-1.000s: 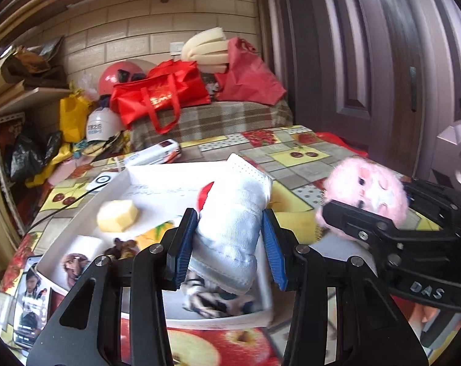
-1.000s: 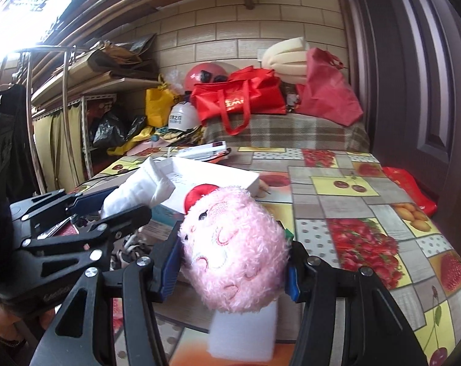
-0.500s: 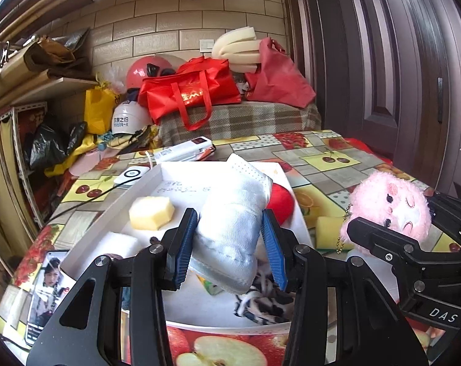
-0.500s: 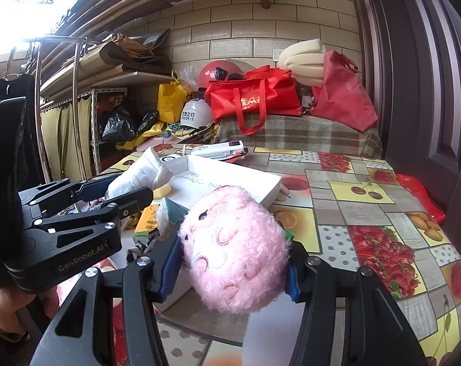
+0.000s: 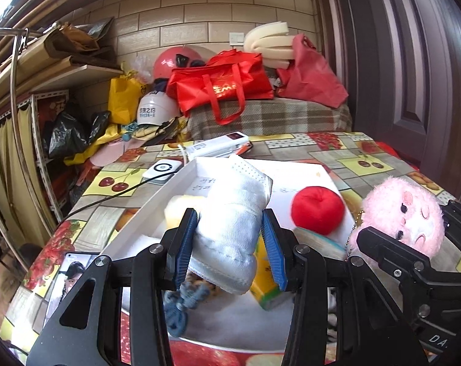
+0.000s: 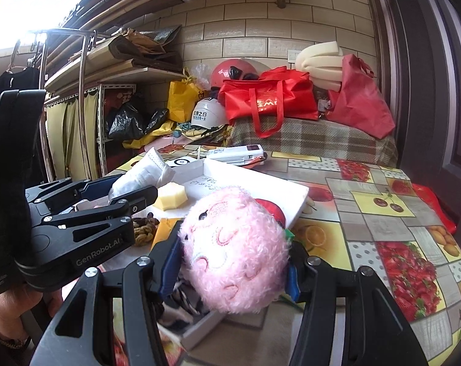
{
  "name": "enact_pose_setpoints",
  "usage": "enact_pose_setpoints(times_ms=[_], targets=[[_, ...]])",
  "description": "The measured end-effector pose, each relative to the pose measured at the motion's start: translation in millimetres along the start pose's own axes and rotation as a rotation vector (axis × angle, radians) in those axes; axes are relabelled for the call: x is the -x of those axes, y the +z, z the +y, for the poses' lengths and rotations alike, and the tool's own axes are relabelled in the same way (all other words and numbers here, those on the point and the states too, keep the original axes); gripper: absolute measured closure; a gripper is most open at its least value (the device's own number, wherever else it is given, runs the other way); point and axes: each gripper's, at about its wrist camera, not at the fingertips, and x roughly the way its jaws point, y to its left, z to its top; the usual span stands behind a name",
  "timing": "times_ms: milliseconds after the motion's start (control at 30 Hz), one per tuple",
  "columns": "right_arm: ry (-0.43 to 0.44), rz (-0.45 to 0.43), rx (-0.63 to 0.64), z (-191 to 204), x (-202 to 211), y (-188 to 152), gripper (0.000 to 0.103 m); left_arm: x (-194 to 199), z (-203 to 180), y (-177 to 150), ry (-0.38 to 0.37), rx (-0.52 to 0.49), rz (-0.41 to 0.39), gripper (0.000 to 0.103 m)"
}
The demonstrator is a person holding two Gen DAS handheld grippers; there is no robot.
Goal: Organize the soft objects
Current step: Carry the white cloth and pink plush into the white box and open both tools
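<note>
My left gripper (image 5: 230,244) is shut on a rolled white cloth (image 5: 230,213) and holds it above the white tray (image 5: 145,210). My right gripper (image 6: 233,268) is shut on a pink plush toy (image 6: 233,253), held over the tray's near right corner (image 6: 200,332). The plush toy also shows in the left wrist view (image 5: 404,216), and the cloth in the right wrist view (image 6: 142,174). In the tray lie a red plush ball (image 5: 317,210), a yellow sponge block (image 6: 171,196), a brown knotted piece (image 6: 143,228) and a black-and-white fabric (image 6: 181,305).
The tray sits on a fruit-patterned tablecloth (image 6: 383,213). Behind it lie a white remote box (image 5: 221,148) and a round white device with a cable (image 5: 163,169). A phone (image 5: 68,277) lies at the left edge. Red bags (image 5: 224,88) and helmets stand beyond.
Both grippers have moved back and to the left over the tray with their loads. The red ball and the yellow sponge now show more fully.
</note>
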Motion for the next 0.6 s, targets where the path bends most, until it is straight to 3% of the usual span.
enact_pose_setpoints(times_ms=[300, 600], targets=[[-0.006, 0.026, -0.041, -1.2, -26.0, 8.8, 0.048, -10.0, 13.1, 3.6, 0.029, 0.027, -0.006, 0.060], [-0.010, 0.020, -0.001, 14.3, -43.0, 18.0, 0.048, -24.6, 25.6, 8.7, 0.060, 0.058, -0.004, 0.060]])
